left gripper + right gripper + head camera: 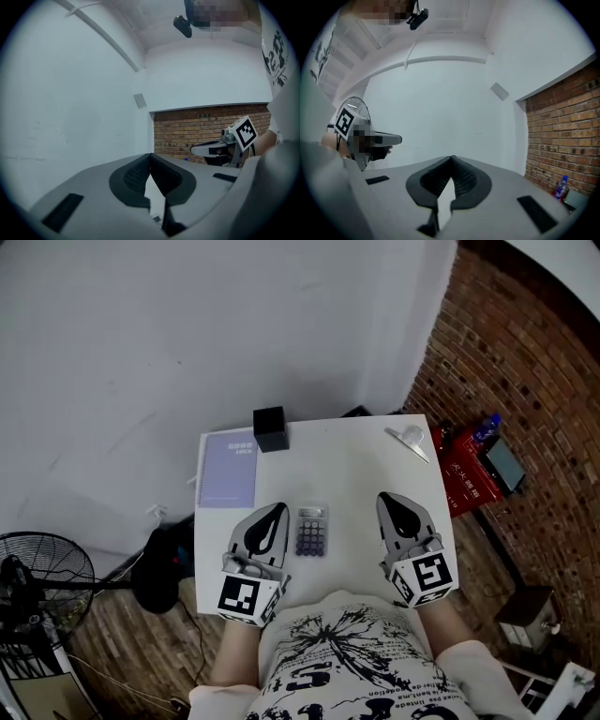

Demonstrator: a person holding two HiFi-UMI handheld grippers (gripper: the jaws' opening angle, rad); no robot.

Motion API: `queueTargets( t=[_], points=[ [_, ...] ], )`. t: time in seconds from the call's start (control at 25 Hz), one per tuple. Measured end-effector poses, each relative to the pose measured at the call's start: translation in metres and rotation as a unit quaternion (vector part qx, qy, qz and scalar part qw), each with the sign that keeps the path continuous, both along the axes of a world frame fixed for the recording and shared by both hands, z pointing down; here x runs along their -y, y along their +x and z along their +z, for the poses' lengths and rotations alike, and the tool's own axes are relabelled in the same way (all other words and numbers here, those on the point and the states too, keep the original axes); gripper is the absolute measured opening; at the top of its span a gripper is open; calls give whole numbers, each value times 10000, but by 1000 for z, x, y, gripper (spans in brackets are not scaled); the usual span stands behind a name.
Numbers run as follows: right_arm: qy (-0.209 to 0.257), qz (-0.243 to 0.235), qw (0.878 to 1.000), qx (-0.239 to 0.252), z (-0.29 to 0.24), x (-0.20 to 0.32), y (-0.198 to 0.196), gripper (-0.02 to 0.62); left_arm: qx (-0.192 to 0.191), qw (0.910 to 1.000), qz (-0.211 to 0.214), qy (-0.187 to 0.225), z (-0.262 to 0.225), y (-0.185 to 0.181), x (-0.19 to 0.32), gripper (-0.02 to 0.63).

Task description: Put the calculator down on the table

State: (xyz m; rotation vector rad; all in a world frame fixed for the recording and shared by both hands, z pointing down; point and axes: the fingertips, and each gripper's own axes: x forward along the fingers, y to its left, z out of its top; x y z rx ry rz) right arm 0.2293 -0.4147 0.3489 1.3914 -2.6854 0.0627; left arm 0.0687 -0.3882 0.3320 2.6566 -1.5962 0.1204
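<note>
The calculator (311, 532), grey with dark keys, lies flat on the white table (356, 484) between my two grippers in the head view. My left gripper (275, 512) hovers just left of it, jaws shut and empty, tips meeting in the left gripper view (150, 156). My right gripper (391, 500) hangs to the calculator's right, also shut with nothing in it; its tips touch in the right gripper view (452, 158). Both grippers point level toward the wall, raised above the table.
A lilac notebook (228, 470) lies at the table's back left beside a black box (270, 428). A small clear item (409, 439) sits at the back right. A red case (466, 474) and a bottle (487, 427) are on the floor right; a fan (37, 582) stands left.
</note>
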Motion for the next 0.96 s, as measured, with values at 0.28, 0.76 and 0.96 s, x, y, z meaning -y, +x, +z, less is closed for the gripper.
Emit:
queueTargets(
  t=[0.28,0.76,0.96],
  points=[
    [-6,38,10000,28,-1,-2,2,12,58,10000,-22,-21,-1,-1,-2,14],
    [34,37,10000,-45,-2,-6,-2,12,40,9999,-137,31,-3,-6,-2,14],
    [71,-10,10000,-62,0,-4,0,12,54,9998,-181,24,-4,-3,-2,14]
  ],
)
